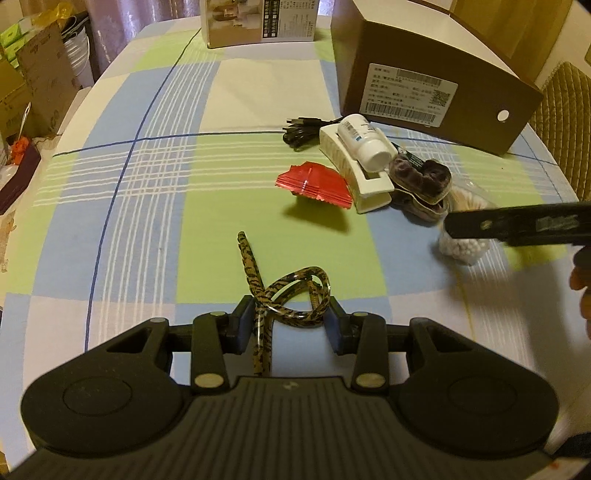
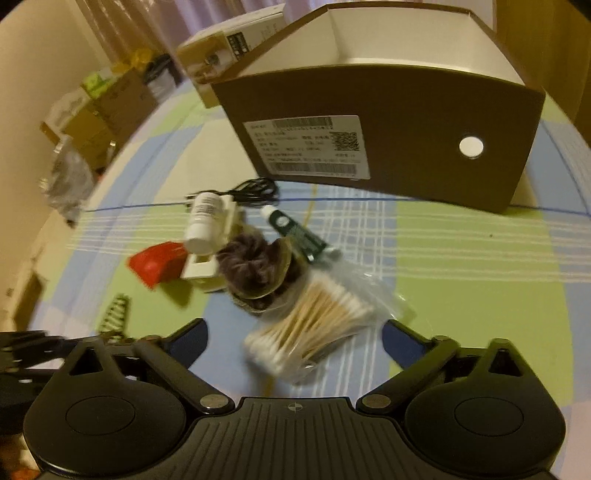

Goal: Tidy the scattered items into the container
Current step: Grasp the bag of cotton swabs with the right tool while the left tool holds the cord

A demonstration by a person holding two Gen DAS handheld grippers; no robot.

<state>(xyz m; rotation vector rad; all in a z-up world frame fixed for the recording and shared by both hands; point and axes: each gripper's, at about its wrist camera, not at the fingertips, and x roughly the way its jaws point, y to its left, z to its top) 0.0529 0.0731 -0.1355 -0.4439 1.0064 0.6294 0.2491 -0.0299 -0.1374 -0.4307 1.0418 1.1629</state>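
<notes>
My left gripper [image 1: 290, 321] is shut on a tiger-striped hair band [image 1: 291, 295]. Its loops fill the gap between the blue pads, and one end trails onto the checked tablecloth [image 1: 166, 192]. My right gripper [image 2: 293, 328] is open wide, hovering over a clear bag of cotton swabs [image 2: 310, 332]. Behind the swabs lies a pile: a purple scrunchie [image 2: 251, 262], a cream claw clip [image 2: 210, 266] with a white pill bottle [image 2: 203, 221] on it, a red packet [image 2: 159, 264], a green tube [image 2: 299, 229] and a black cable [image 2: 255, 192]. The brown box [image 2: 388, 129], open at the top, stands beyond.
A printed carton [image 1: 258, 18] stands at the table's far end. Cardboard boxes [image 1: 37, 81] are stacked off the left edge. A padded chair [image 1: 565, 122] is behind the brown box. A hand [image 1: 581, 288] shows at the right edge.
</notes>
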